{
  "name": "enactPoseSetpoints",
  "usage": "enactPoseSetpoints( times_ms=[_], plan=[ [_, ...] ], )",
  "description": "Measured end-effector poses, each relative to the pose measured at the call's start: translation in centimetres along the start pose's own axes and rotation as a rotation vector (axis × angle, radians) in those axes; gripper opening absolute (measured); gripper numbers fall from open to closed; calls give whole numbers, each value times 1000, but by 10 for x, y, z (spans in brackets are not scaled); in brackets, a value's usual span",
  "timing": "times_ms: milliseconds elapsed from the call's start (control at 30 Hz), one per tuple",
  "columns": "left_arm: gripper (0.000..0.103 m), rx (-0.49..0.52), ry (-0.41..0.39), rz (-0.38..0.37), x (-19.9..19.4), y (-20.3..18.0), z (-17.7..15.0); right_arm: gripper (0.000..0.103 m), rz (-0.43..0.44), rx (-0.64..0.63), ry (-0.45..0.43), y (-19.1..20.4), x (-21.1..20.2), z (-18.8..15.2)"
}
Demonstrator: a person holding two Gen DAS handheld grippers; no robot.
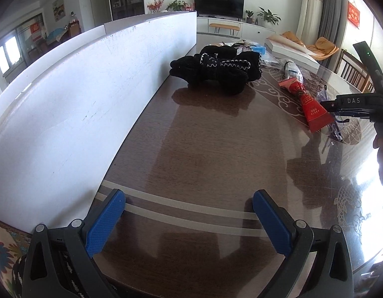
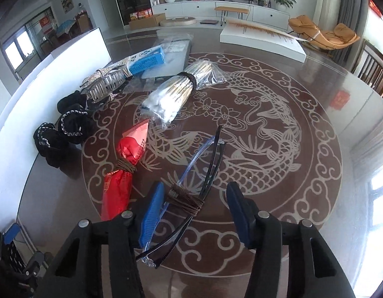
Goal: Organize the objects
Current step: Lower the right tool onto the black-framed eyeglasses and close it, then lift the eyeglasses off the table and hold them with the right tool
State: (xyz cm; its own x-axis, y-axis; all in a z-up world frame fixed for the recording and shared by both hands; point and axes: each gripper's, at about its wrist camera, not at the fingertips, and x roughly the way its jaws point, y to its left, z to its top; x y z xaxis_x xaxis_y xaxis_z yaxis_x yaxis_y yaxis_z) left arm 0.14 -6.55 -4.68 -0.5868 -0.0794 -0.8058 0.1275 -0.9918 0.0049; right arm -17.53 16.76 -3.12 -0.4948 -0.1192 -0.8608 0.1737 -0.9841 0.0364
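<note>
My right gripper (image 2: 195,188) points down at a bundle of glasses (image 2: 189,200) tied with a brown band, which lies on the table between its jaws. The left blue pad (image 2: 151,213) is against the bundle, while the right pad stands apart from it. Just left of it lies a red packet (image 2: 121,173) tied with brown string. My left gripper (image 1: 189,203) is open over bare table with nothing between its fingers. Black knitted gloves (image 1: 216,69) lie ahead of it by the white board (image 1: 67,99). In the left wrist view the right gripper (image 1: 326,105) is at the right edge beside the red packet (image 1: 313,109).
Also on the round glass-topped table (image 2: 303,173) are a bagged bundle of cotton swabs (image 2: 171,94), a silver hair clip (image 2: 104,82), a blue box (image 2: 146,60), a plastic bag (image 2: 174,49) and a flat white box (image 2: 261,39). The white board runs along the table's left side.
</note>
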Motion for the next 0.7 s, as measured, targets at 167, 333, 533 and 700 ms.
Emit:
enactPoseSetpoints(
  times_ms=[167,333,533,700],
  plan=[
    [103,-6,1,6,0,0,1,31,12,-68,-5,5,-1,-7],
    [103,-10,-3,9,1,-1,1,31,83,-244,-38,53,-5,-18],
    [103,-7,-7,6,0,0,-1,31,109,-289,-49,76,-11,-32],
    [103,-9,-8,9,0,0,-1,31,17,-156,-58,31,-17,-39]
  ],
)
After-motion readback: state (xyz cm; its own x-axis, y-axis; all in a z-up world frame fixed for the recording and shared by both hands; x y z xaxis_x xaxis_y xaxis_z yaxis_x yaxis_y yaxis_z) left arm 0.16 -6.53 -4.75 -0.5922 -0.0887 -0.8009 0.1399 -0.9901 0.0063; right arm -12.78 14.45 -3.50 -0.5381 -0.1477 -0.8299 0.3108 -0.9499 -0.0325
